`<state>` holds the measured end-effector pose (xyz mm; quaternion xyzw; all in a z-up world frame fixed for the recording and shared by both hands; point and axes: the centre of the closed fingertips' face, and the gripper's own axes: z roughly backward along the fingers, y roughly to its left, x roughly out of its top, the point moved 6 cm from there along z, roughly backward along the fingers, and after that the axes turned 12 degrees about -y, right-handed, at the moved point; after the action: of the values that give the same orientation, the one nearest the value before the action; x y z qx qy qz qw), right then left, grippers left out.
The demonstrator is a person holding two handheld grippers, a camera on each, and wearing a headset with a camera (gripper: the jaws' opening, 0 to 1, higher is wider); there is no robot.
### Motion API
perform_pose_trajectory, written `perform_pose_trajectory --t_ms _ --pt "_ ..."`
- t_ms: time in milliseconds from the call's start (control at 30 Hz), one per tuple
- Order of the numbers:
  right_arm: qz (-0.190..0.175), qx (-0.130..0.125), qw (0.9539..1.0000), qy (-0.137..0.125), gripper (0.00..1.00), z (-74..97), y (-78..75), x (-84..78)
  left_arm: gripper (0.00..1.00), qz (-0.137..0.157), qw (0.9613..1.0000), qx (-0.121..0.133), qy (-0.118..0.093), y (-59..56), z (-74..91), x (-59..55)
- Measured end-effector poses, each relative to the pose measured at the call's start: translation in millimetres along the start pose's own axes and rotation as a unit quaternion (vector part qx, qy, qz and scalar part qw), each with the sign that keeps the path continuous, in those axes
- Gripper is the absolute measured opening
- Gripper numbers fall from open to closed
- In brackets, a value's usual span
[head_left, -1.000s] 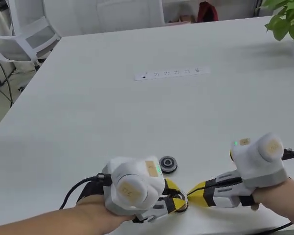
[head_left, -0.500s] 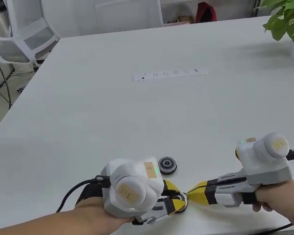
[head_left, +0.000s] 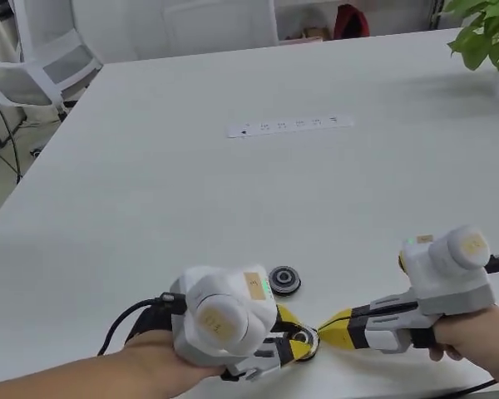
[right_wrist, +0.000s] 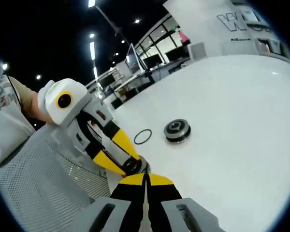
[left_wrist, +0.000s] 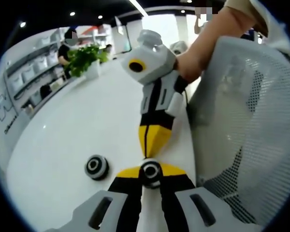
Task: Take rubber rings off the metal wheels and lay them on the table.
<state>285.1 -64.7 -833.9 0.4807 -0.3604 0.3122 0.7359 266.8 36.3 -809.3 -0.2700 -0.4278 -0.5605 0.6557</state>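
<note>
**Rubber ring lying loose, one wheel clamped**

Yellow-tipped left gripper point(left_wrist: 151, 175) is clenching a metal wheel point(left_wrist: 151, 169) at the table's point(head_left: 233, 191) near edge, its hub facing the camera. The right gripper point(right_wrist: 146, 179), jaws pressed together, is touching that wheel's rim. Beyond, a rubber ring point(right_wrist: 143, 136) is lying flat near a second wheel point(right_wrist: 177, 129), axle upright. Housing labels are blurring past reading.

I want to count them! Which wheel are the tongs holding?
The wheel pinched in the left tongs. The other wheel lies loose on the table, untouched.
</note>
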Motion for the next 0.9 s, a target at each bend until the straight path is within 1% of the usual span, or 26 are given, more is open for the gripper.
perform_pose_trajectory --t_ms 167,333,400,500,733,900 --pt "0.002 0.000 1.0000 -0.001 0.00 0.3 0.1 0.2 0.14 0.012 0.9999 -0.001 0.004 1.9 2.7 -3.3" --pt "-0.001 0.000 1.0000 -0.003 0.00 0.6 0.2 0.4 0.13 0.011 0.9999 -0.002 0.004 2.2 2.2 -3.7" --pt "-0.006 0.001 1.0000 -0.007 0.00 1.1 0.3 1.0 0.13 0.011 0.9999 -0.001 0.004 2.1 2.2 -4.0" --pt "-0.024 0.003 0.9995 -0.020 0.00 1.9 1.2 2.6 0.13 0.011 0.9999 0.002 0.003 1.7 2.0 -3.8" --pt "-0.042 0.004 0.9987 -0.030 0.00 2.9 0.8 3.2 0.12 0.009 0.9999 0.007 0.003 0.9 1.0 -3.0" --pt "-0.068 0.007 0.9969 -0.038 0.00 3.6 2.5 3.7 0.12 0.007 0.9999 0.007 0.003 1.7 1.1 -3.9"
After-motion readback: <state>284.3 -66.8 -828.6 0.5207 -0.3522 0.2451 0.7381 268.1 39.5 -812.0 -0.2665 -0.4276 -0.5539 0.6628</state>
